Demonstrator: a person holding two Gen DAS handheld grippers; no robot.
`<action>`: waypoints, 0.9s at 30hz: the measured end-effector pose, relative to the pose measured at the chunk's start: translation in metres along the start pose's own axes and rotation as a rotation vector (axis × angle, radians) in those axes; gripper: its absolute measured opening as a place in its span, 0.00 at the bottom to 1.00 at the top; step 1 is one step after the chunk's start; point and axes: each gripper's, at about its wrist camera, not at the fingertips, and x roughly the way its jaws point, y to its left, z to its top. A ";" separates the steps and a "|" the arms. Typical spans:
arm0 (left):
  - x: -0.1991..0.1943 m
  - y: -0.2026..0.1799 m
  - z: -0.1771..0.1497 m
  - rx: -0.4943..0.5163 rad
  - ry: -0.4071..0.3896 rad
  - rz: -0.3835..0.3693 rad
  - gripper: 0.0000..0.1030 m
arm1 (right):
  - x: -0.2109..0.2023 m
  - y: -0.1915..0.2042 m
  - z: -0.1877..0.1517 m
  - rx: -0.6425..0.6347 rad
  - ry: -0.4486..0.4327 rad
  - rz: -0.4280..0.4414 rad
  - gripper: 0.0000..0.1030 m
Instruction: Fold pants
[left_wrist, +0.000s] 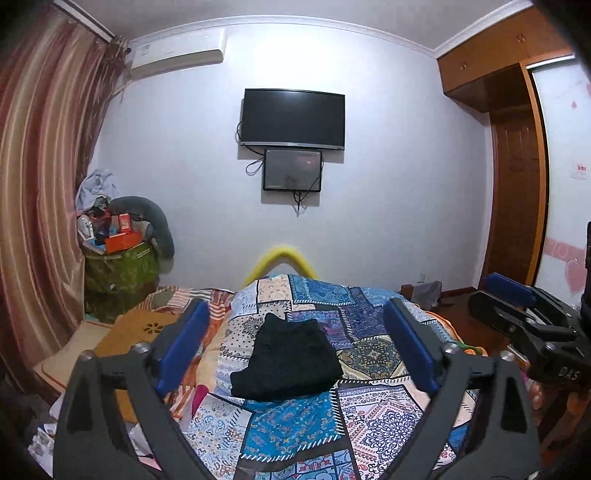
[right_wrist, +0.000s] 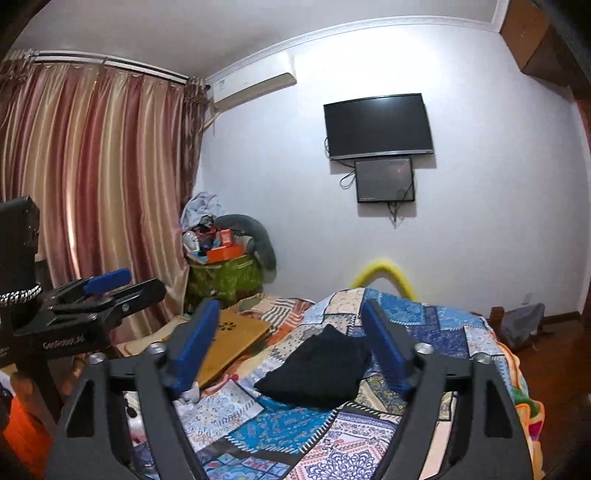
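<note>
The black pants (left_wrist: 286, 360) lie folded in a compact bundle on the patchwork quilt (left_wrist: 369, 413). They also show in the right wrist view (right_wrist: 317, 373). My left gripper (left_wrist: 295, 332) is open and empty, held above the bed with the bundle seen between its blue pads. My right gripper (right_wrist: 291, 332) is open and empty too, raised above the bed, the bundle between its fingers. The right gripper shows at the right edge of the left wrist view (left_wrist: 517, 299). The left gripper shows at the left of the right wrist view (right_wrist: 110, 284).
A yellow lap desk (right_wrist: 229, 343) lies on the bed left of the quilt. A green hamper (left_wrist: 118, 266) piled with clutter stands by the curtains (right_wrist: 92, 177). A TV (left_wrist: 293, 120) hangs on the far wall. A wooden wardrobe (left_wrist: 517, 177) stands at right.
</note>
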 end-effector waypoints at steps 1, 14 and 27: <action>0.000 0.001 -0.001 -0.009 -0.001 0.000 0.98 | 0.000 0.000 0.000 0.001 -0.003 -0.014 0.92; -0.004 -0.007 -0.014 0.022 0.002 0.018 0.99 | -0.003 -0.002 -0.005 0.021 0.004 -0.049 0.99; 0.002 -0.003 -0.018 -0.014 0.024 0.005 1.00 | -0.003 0.000 -0.011 0.019 0.036 -0.050 0.99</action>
